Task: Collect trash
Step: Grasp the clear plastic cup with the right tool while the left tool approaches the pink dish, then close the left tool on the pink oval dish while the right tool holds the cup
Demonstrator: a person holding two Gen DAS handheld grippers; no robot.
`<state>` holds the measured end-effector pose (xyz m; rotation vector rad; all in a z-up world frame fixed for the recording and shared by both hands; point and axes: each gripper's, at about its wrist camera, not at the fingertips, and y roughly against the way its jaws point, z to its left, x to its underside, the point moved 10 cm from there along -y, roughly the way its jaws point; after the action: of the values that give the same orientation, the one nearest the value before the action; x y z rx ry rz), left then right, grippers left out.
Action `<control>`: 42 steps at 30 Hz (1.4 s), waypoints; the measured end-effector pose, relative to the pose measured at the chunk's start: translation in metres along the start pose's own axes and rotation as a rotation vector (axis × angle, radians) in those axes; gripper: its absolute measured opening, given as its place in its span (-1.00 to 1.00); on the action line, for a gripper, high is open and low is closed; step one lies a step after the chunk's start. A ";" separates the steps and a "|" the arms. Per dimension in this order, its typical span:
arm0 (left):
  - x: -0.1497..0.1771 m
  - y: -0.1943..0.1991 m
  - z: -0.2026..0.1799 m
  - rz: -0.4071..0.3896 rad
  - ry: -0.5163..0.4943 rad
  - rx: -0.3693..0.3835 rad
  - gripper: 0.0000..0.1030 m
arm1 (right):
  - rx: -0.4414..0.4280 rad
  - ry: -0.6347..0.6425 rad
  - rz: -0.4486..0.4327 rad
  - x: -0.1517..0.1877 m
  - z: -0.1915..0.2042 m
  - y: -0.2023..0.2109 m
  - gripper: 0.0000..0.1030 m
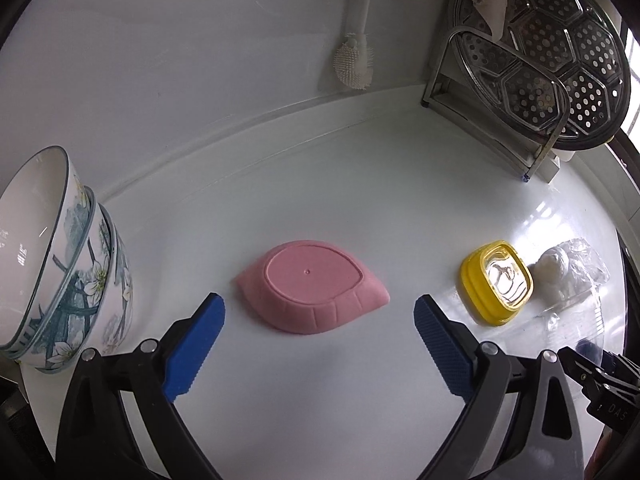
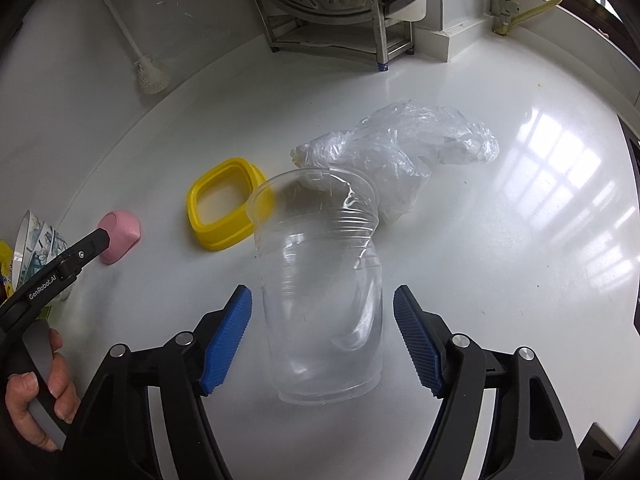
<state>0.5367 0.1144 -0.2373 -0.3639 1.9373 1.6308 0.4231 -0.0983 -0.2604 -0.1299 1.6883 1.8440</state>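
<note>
**Ana:** Sitting right between the right gripper's (image 2: pixel 322 338) blue pads is the clear plastic cup (image 2: pixel 320 292), standing on the white counter (image 2: pixel 500 280), mouth tilting away toward the crumpled plastic bag (image 2: pixel 404 148) just behind it. The pads are standing spread, a gap showing on each side of the cup wall, so nothing is being pinched yet.

**Ben:** How is that cup going to handle?

**Ana:** I'm judging it as very light and thin. The rim is already looking creased on one side, so it is likely buckling under a hard squeeze, and it could be slipping out too. Taking it low, around the stiffer base ring, is looking like the safer hold. The bag is going to be soft and floppy; any bunched fold would be doing.

**Ben:** And further out?

**Ana:** The yellow lid (image 2: pixel 224 210) is lying just left of the cup, the pink dish (image 1: pixel 312 286) upside down beyond that. The left gripper (image 1: pixel 320 344) is hovering over the pink dish with its fingers spread wide and empty. Stacked floral bowls (image 1: pixel 60 264) are leaning at the far left.

**Ben:** Any writing?

**Ana:** "GenRobot.AI" is showing on the left gripper's arm in the right view; "DA5" on the black part at the left view's edge.
</note>
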 end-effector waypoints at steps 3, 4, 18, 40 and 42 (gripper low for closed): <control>-0.003 -0.007 0.005 0.006 0.021 -0.014 0.82 | -0.010 0.009 0.000 0.001 0.002 -0.002 0.05; -0.005 -0.009 0.007 0.007 0.027 -0.018 0.82 | -0.012 0.010 -0.003 0.000 0.002 -0.002 0.04; -0.014 -0.038 0.013 0.029 0.091 -0.078 0.82 | -0.014 0.001 -0.029 0.001 -0.004 0.004 0.03; 0.015 -0.010 -0.032 0.038 -0.015 0.026 0.68 | -0.024 -0.015 -0.048 0.011 -0.015 0.019 0.03; 0.020 0.000 -0.034 0.037 -0.016 0.036 0.68 | -0.028 -0.016 -0.049 0.013 -0.016 0.023 0.03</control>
<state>0.5125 0.0848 -0.2464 -0.3012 1.9693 1.6152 0.3957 -0.1081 -0.2498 -0.1664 1.6339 1.8282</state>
